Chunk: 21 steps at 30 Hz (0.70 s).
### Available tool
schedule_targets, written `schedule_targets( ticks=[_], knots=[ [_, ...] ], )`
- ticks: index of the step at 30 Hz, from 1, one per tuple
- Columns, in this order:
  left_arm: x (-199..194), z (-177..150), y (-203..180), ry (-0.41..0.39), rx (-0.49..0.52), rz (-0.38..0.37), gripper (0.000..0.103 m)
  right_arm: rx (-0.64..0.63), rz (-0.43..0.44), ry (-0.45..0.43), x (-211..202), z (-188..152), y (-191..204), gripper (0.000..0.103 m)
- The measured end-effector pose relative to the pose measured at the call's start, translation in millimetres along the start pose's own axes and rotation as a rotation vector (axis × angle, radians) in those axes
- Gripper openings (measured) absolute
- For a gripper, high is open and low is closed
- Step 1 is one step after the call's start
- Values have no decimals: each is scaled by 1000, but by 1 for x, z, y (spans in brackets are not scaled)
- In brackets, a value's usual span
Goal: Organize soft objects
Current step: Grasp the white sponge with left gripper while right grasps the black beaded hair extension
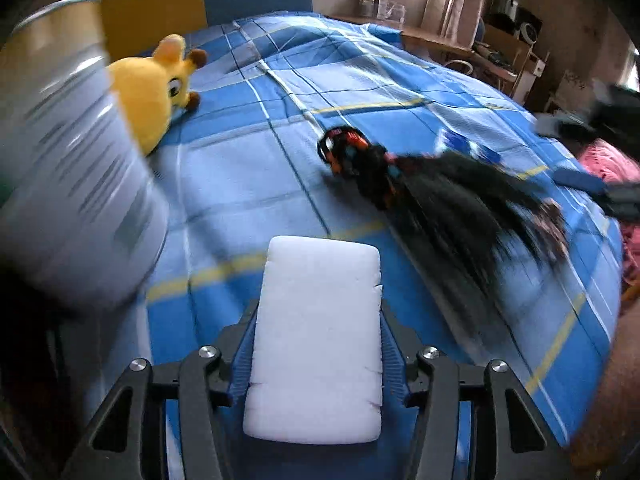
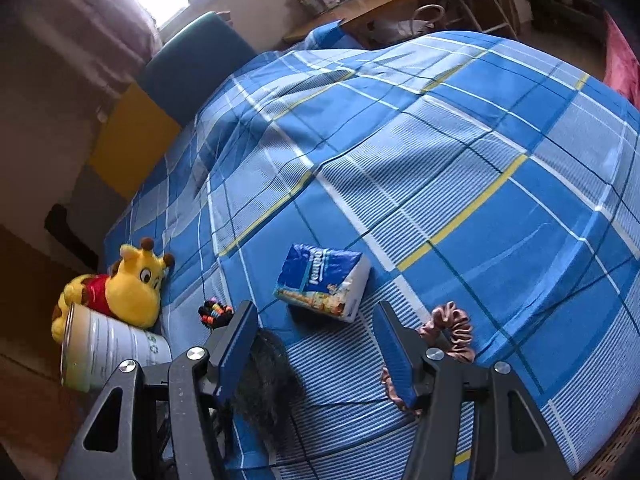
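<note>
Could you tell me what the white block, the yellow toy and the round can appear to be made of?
White block: probably foam or sponge, matte, with nicked edges. Yellow toy: plush fabric, fuzzy surface and soft rounded shape. Round can: seemingly metal, shiny rim, smooth printed wall.

Between the left gripper (image 1: pixel 316 344) fingers: a foam block (image 1: pixel 316 336), over the bedspread (image 1: pixel 248 184). Ahead and right of it, a hair-tie bundle (image 1: pixel 346 152) against a wig (image 1: pixel 460 200). Ahead left, a plush giraffe (image 1: pixel 156 88) behind a tin can (image 1: pixel 76 184). Ahead of the right gripper (image 2: pixel 316 344), between its fingers' lines, a tissue pack (image 2: pixel 322 282). Just right of its right finger, a scrunchie (image 2: pixel 452 330); by its left finger, the wig; further left, can and giraffe.
</note>
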State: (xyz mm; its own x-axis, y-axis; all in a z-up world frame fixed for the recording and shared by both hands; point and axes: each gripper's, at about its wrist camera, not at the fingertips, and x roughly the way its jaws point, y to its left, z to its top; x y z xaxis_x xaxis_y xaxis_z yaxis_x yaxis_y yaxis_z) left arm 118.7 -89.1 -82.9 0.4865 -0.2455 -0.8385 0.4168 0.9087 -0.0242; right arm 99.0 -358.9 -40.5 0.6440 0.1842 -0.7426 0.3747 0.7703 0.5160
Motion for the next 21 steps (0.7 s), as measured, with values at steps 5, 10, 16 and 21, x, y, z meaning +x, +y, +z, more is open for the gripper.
schedule_targets(
  ticks=[5, 10, 16, 21],
  knots=[
    [-28, -52, -8, -40, 49, 35, 57, -44, 3, 44, 7, -5, 8, 61],
    [-38, -76, 0, -94, 35, -2, 57, -149, -6, 87, 16, -13, 28, 61],
    [-39, -83, 0, -137, 45, -14, 57, -392, -25, 104, 22, -25, 79, 58],
    [-38, -82, 4, -153, 38, -28, 57, -650, -100, 190, 63, -30, 138, 58]
  ],
)
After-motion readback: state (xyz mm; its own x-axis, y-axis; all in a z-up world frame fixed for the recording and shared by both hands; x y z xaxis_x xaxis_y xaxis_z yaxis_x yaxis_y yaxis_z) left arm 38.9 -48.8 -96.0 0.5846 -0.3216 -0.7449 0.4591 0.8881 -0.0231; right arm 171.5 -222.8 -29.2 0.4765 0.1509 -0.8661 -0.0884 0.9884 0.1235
